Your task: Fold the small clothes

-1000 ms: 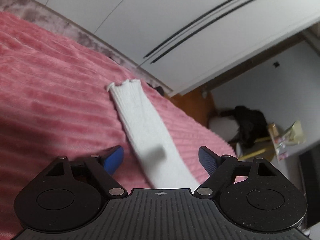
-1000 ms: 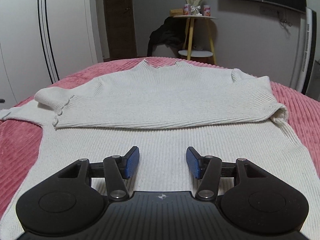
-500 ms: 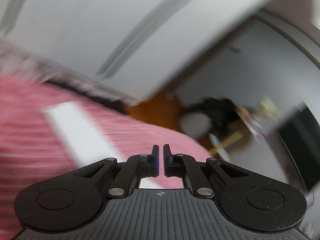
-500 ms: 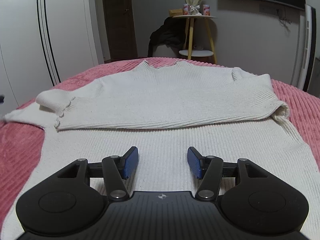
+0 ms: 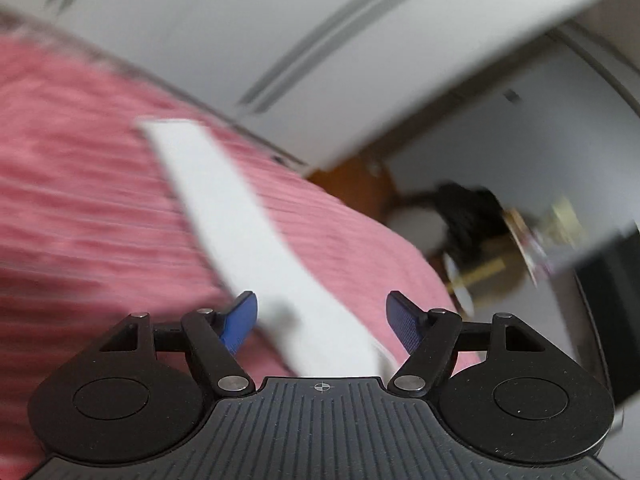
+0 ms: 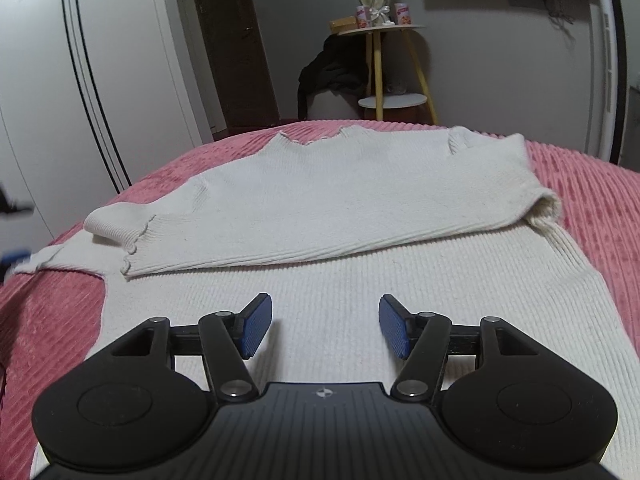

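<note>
Left wrist view: the picture is smeared by motion. The left gripper (image 5: 322, 320) has its blue pads spread apart, its jaws having just been opening, and the sweater's left sleeve (image 5: 240, 232) runs as a pale strip between them without either pad pressing on it — released, nothing grasped. The sleeve lies stretched out flat across the pink ribbed bedspread (image 5: 80, 200), its cuff at the far end towards the white wardrobe (image 5: 280, 40).

Right wrist view: sharp and steady. The right gripper (image 6: 325, 328) also stands released, its jaws having just been opening, over the lower body of the cream knitted sweater (image 6: 340, 280), holding nothing. The sweater lies flat on the bedspread, neck away from the camera. Its right sleeve (image 6: 320, 208) is already folded across the chest, with the cuff resting near the left shoulder. The left sleeve sticks out to the side at the picture's left edge, unfolded.

My judgement is that the left sleeve is the next fold, and the risks sit there. A pinch taken mid-sleeve rather than near the cuff would let the end trail and land crooked. The knit is soft and thick — dragging it over the ribbed bedspread could pull the body askew or disturb the sleeve already laid across.
</note>
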A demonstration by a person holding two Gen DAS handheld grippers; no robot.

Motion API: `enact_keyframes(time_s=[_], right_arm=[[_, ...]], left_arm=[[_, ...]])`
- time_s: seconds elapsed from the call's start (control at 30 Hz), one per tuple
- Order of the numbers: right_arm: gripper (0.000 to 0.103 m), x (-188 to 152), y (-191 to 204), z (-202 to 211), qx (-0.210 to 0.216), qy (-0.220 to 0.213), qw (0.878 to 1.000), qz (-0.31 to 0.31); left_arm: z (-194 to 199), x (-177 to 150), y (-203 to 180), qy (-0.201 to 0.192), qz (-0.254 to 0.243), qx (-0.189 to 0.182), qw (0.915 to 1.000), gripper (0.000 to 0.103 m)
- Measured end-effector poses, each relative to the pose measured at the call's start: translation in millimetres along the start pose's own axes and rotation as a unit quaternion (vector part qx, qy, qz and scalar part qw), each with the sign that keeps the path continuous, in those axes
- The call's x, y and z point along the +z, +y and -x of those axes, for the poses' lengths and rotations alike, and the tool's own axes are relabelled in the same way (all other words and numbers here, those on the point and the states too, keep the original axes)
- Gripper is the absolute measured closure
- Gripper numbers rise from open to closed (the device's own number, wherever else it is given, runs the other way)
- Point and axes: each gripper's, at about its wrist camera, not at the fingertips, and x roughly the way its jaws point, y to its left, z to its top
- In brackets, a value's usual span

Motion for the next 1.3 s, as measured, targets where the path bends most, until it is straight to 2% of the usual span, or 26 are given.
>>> enact_keyframes(time_s=[0.17,0.23,0.33,0.4,0.43,0.47,0.5,0.53,0.57,0.67,0.77,0.8,0.87,0.93,1.0,1.03,1.1,1.13,1.17,1.2,1.23,1.3], right_arm=[[0.038,-2,3,-5,-0.002,0.0,1.0,0.003],[0.038,-2,7,-7,-0.002,-0.001,1.0,0.013],[0.038,-2,11,-11,-0.001,-0.001,1.0,0.017],[0.038,-2,13,-12,-0.003,-0.001,1.0,0.018],[0.038,-2,14,-12,-0.004,-0.001,1.0,0.019],[0.038,-2,14,-12,-0.004,-0.001,1.0,0.019],[0.038,-2,14,-11,-0.003,0.0,1.0,0.019],[0.038,-1,14,-10,-0.002,0.001,1.0,0.02],[0.038,-1,14,-9,-0.001,0.001,1.0,0.021],[0.038,0,10,-3,0.001,0.001,1.0,0.019],[0.038,2,4,1,-0.002,-0.004,1.0,0.009],[0.038,3,2,3,-0.002,-0.005,1.0,0.004],[0.038,5,-1,5,-0.006,-0.01,1.0,-0.003],[0.038,8,-4,8,-0.007,-0.015,1.0,-0.009],[0.038,10,-5,13,-0.007,-0.021,1.0,-0.013],[0.038,12,-6,15,-0.006,-0.023,1.0,-0.013],[0.038,15,-6,19,-0.005,-0.027,1.0,-0.012],[0.038,17,-6,21,-0.004,-0.028,1.0,-0.01],[0.038,19,-8,23,-0.003,-0.03,1.0,-0.01],[0.038,21,-9,25,-0.002,-0.031,0.999,-0.01],[0.038,23,-11,27,0.0,-0.032,0.999,-0.011],[0.038,28,-12,26,0.005,-0.028,1.0,-0.012]], left_arm=[[-13,19,22,-0.018,0.023,0.037,0.9989,0.027],[-20,27,32,-0.021,0.04,0.034,0.9984,0.027],[-33,41,49,-0.02,0.087,0.004,0.996,0.027],[-41,45,52,-0.013,0.098,-0.005,0.9951,0.032],[-42,48,53,-0.011,0.097,-0.002,0.9952,0.048],[-43,50,54,-0.009,0.101,0.002,0.9949,0.071],[-46,51,58,-0.004,0.112,0.005,0.9937,0.085],[-48,51,60,0.002,0.125,0.007,0.9921,0.094],[-49,50,60,0.002,0.129,0.009,0.9917,0.095],[-39,47,42,-0.015,0.068,-0.013,0.9975,0.095],[-30,37,-7,-0.011,-0.03,-0.058,0.9978,0.094],[-27,28,-30,-0.005,-0.068,-0.077,0.9947,0.094],[-20,1,-77,0.018,-0.138,-0.127,0.9821,0.094],[-17,-39,-125,0.053,-0.217,-0.164,0.9608,0.094],[-20,-86,-158,0.1,-0.273,-0.188,0.9382,0.093],[-25,-110,-170,0.131,-0.299,-0.185,0.9269,0.09],[-29,-155,-180,0.175,-0.358,-0.183,0.8986,0.076],[-27,-172,-180,0.188,-0.384,-0.176,0.8868,0.06],[-23,-182,-176,0.194,-0.397,-0.168,0.8811,0.045],[-19,-184,-170,0.191,-0.398,-0.164,0.882,0.041],[-14,-181,-160,0.188,-0.392,-0.159,0.8864,0.036],[-10,-169,-145,0.176,-0.384,-0.139,0.8958,0.034]])
